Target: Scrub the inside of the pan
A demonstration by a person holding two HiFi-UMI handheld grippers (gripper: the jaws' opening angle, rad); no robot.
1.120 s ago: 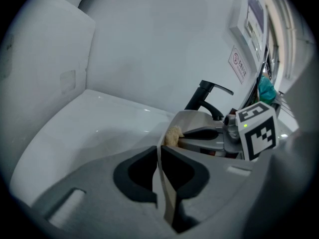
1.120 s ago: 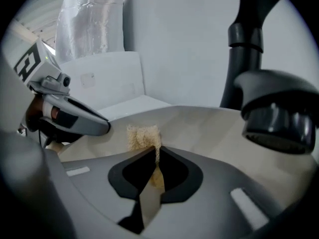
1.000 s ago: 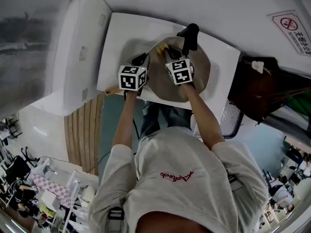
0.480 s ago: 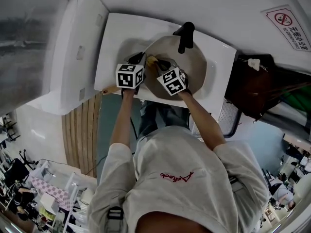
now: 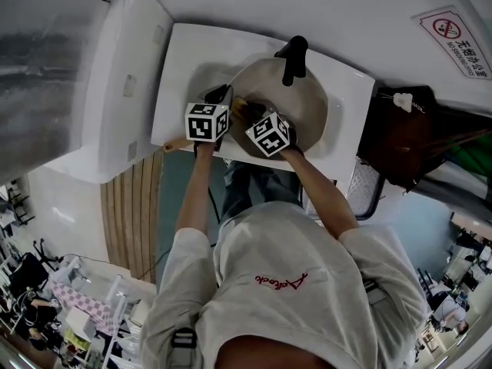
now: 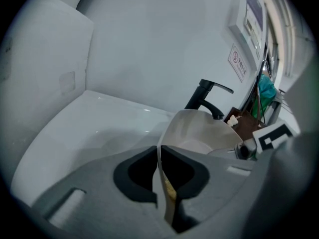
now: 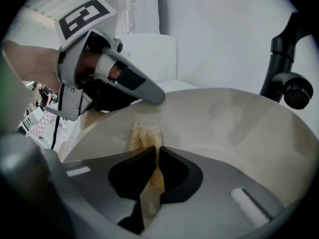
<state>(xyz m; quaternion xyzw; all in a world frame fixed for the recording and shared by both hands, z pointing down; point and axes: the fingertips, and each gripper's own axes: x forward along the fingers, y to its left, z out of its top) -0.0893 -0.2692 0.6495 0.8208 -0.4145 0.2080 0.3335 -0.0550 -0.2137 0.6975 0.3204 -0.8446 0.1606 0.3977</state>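
A pale round pan [image 5: 306, 108] lies tilted in the white sink [image 5: 183, 60]. My left gripper [image 5: 219, 95] is shut on the pan's rim at its left side; in the left gripper view the thin rim [image 6: 160, 158] runs between the closed jaws [image 6: 159, 151]. My right gripper [image 5: 247, 109] reaches into the pan, shut on a yellowish scrubber [image 7: 145, 133]. The scrubber presses on the pan's inner wall [image 7: 224, 126] just below the left gripper [image 7: 148, 94]. Most of the scrubber is hidden by the jaws [image 7: 155, 151].
A black faucet [image 5: 292, 55] stands over the pan's far rim, also visible in the gripper views [image 6: 205, 96] [image 7: 286, 59]. A wooden handle end [image 5: 175, 143] sticks out past the sink's near-left edge. A dark bag [image 5: 407, 141] hangs at the right.
My right gripper has slid with the scrubber from the pan's middle toward its near-left side, closer to the left gripper. The left gripper has kept its hold on the rim.
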